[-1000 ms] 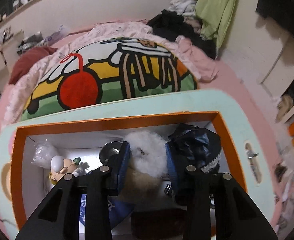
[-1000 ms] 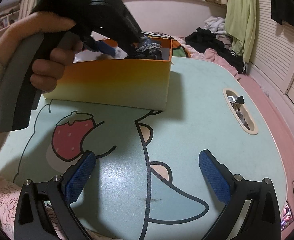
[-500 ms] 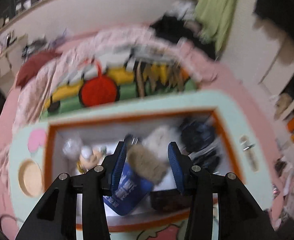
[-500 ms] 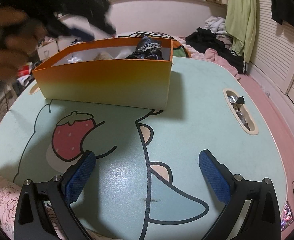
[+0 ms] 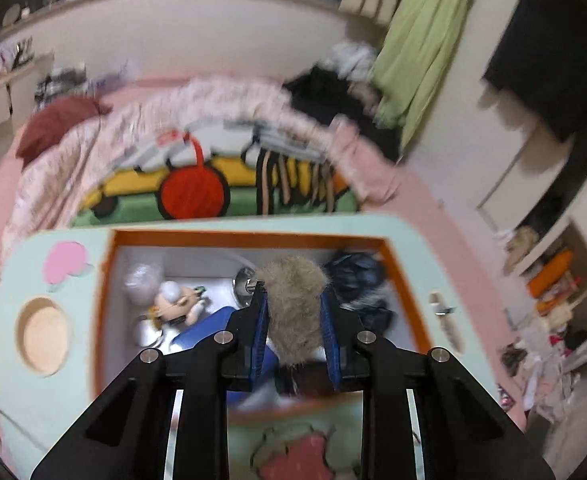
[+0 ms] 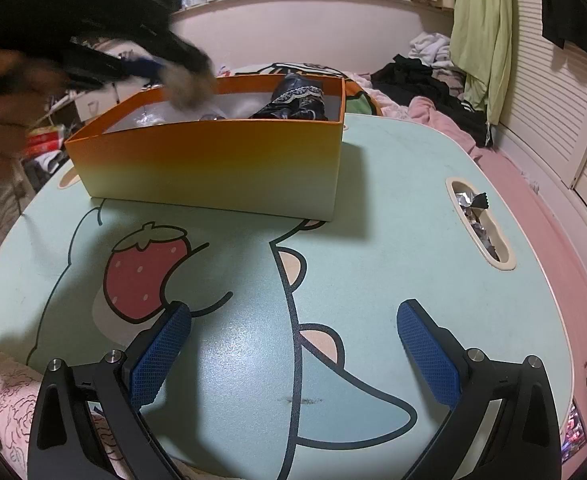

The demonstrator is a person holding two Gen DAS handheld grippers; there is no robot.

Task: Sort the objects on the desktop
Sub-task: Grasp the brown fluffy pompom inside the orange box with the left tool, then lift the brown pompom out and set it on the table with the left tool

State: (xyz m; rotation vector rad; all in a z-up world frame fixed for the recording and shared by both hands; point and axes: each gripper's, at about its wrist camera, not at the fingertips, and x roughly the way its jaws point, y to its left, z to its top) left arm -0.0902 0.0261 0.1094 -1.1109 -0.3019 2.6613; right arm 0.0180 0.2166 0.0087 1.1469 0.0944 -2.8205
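- Two grippers are in my views, over a mint-green table (image 6: 393,208) printed with a strawberry (image 6: 145,272) and cartoon outlines; beyond it lie a pink bed with a patterned cushion (image 5: 197,184), piled clothes and a green cloth (image 6: 481,40) hanging by the wall.
- My left gripper (image 5: 293,320) has just been closing, and its blue pads now pinch a grey-brown furry ball (image 5: 295,304), lifted above the orange box (image 6: 213,160).
- Below and ahead of that gripper the box holds a small figurine (image 5: 177,304), a blue item (image 5: 213,332), a dark bundle (image 5: 361,280) and a clear bag.
- My right gripper (image 6: 293,344) hangs spread wide above bare tabletop, holding nothing; the box is ahead of it, and a slot (image 6: 481,228) with foil wrappers is ahead to its right.
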